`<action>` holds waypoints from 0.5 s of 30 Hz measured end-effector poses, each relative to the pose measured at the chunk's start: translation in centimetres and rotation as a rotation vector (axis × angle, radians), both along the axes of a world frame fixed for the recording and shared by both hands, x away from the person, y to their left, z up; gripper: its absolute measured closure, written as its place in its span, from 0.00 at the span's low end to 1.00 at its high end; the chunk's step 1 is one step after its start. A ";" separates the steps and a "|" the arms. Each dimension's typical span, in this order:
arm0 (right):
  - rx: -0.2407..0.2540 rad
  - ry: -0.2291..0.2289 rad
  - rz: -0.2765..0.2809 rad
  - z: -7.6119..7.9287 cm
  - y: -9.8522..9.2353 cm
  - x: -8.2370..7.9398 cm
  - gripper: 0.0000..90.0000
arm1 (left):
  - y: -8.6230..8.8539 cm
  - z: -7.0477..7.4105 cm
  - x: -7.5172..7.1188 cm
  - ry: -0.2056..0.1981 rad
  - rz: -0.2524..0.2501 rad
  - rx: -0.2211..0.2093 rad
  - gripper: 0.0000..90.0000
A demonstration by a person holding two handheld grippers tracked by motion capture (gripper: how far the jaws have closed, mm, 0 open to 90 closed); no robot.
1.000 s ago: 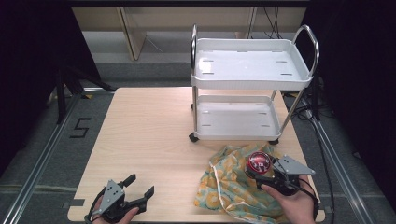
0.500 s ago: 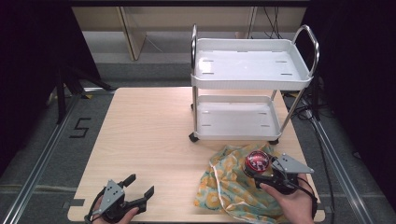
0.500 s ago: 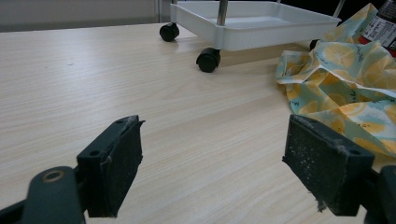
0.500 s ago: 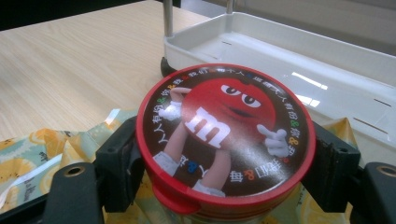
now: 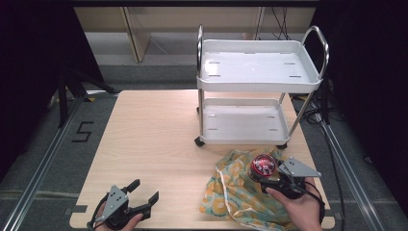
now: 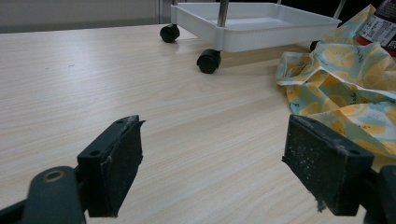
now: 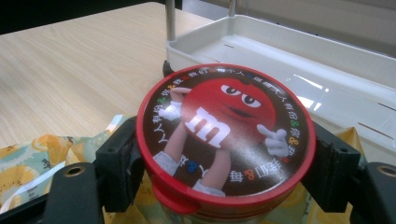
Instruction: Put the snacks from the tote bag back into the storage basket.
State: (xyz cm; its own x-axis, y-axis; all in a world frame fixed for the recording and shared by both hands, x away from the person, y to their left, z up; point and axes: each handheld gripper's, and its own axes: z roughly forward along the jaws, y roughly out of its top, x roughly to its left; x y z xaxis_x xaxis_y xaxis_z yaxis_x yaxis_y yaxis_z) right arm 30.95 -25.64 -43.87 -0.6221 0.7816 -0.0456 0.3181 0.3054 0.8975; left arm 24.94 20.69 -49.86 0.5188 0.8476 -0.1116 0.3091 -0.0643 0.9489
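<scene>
A round candy tub with a red-rimmed lid [image 7: 224,135] stands upright between the jaws of my right gripper [image 5: 267,174], which is shut on it above a yellow lemon-print cloth bag [image 5: 235,192]. In the high view the tub [image 5: 262,165] is at the table's front right, just in front of the white two-tier cart [image 5: 255,72]. My left gripper [image 5: 143,191] rests at the front left, open with nothing between its pads [image 6: 116,163]. The bag [image 6: 345,79] lies off to its right.
The cart's lower tray [image 7: 299,70] is right behind the tub, its castors [image 6: 208,60] on the wooden table [image 5: 154,130]. Dark floor and metal rails [image 5: 43,159] border the table on both sides.
The right gripper has carried the tub slightly forward, toward the cart. The left gripper has stayed still.
</scene>
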 end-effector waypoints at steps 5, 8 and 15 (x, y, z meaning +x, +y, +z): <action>-0.002 0.000 0.004 0.3 0.1 0.1 0.29 | 0.0 0.0 0.0 0.002 0.003 0.005 0.21; 0.009 0.002 0.003 0.2 0.3 0.1 0.29 | 0.0 0.0 0.0 -0.004 -0.003 -0.005 0.21; 0.007 0.019 -0.007 0.2 0.6 0.0 0.29 | 0.0 0.0 0.0 0.004 0.005 0.008 0.21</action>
